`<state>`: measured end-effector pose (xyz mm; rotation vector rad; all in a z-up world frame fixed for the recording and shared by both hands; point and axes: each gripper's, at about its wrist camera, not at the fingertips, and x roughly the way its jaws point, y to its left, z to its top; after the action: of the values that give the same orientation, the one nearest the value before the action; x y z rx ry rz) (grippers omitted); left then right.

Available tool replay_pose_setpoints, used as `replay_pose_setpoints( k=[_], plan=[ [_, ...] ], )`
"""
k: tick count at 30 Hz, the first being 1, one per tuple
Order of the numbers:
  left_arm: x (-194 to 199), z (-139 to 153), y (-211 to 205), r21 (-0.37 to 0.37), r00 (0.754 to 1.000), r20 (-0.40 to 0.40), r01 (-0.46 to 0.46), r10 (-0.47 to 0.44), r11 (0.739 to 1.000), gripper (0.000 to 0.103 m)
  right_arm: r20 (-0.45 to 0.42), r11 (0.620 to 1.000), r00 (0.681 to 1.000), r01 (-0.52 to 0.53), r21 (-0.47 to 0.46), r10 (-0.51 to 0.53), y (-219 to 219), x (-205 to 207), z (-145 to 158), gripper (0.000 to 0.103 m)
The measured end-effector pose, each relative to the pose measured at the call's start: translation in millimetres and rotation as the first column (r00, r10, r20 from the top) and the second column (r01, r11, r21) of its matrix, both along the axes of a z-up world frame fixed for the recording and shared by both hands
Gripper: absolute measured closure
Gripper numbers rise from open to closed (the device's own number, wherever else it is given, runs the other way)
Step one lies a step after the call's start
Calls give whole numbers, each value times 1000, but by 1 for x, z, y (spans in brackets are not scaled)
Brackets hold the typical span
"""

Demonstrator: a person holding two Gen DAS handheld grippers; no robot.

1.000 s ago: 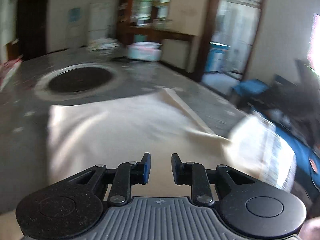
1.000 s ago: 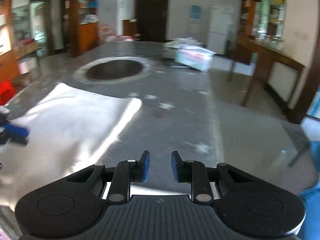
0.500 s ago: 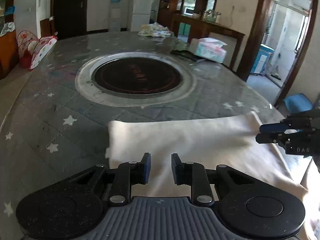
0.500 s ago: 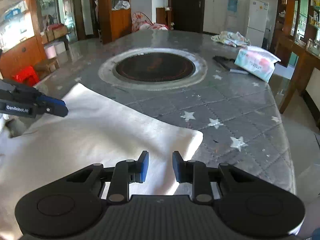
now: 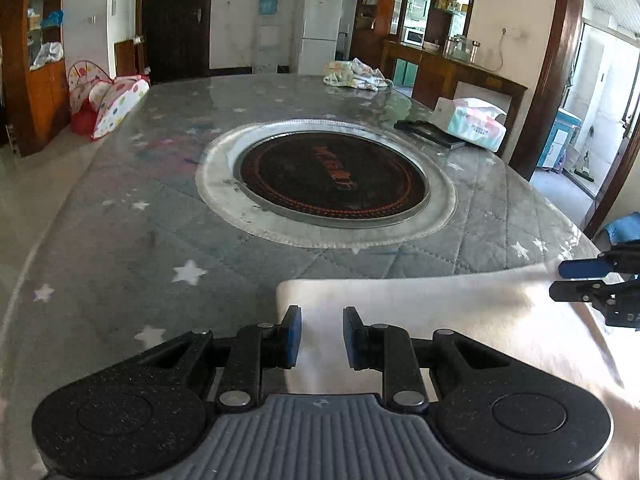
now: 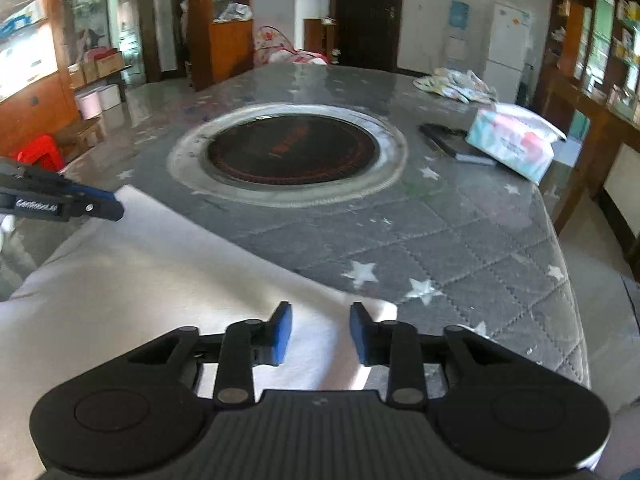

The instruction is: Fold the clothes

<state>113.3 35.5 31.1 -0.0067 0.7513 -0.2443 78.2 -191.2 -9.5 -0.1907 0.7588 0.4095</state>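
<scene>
A cream-white cloth [image 5: 460, 312] lies flat at the near end of the grey quilted table [image 5: 160, 240]; it also shows in the right wrist view [image 6: 160, 280]. My left gripper [image 5: 322, 336] is open and empty, over the cloth's far left corner. My right gripper [image 6: 320, 334] is open and empty, over the cloth's far right corner. Each gripper shows in the other's view: the right one [image 5: 576, 280] at the right edge, the left one [image 6: 108, 206] at the left edge.
A round dark hotplate [image 5: 332, 176] with a silver ring sits mid-table. A tissue pack [image 5: 474, 122], a black flat item [image 5: 430, 132] and a crumpled patterned cloth [image 5: 354, 74] lie at the far right. The table's right edge [image 6: 568, 280] drops to the floor.
Both grippers have swung round and moved toward the cloth's far edge. The cloth, partly lifted and moving a second ago, now lies flat. Both grippers stay open.
</scene>
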Motion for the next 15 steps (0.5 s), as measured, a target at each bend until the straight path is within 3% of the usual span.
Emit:
replay_pose_setpoints(
  k=[4, 9, 13, 15],
  plan=[
    [-32, 7, 1, 14, 999, 16, 30, -30, 999, 80, 6, 997, 998, -70, -17, 70, 14, -26, 7, 67],
    [-67, -2, -10, 139, 997, 26, 71, -75, 988, 80, 10, 990, 990, -143, -18, 144, 30, -62, 11, 61],
    [-77, -10, -3, 210, 998, 41, 36, -45, 977, 79, 11, 980, 981, -196, -36, 196, 40, -94, 8, 60],
    [-79, -7, 3, 206, 999, 42, 8, -17, 979, 78, 6, 976, 978, -210, -50, 210, 42, -107, 5, 59]
  ],
)
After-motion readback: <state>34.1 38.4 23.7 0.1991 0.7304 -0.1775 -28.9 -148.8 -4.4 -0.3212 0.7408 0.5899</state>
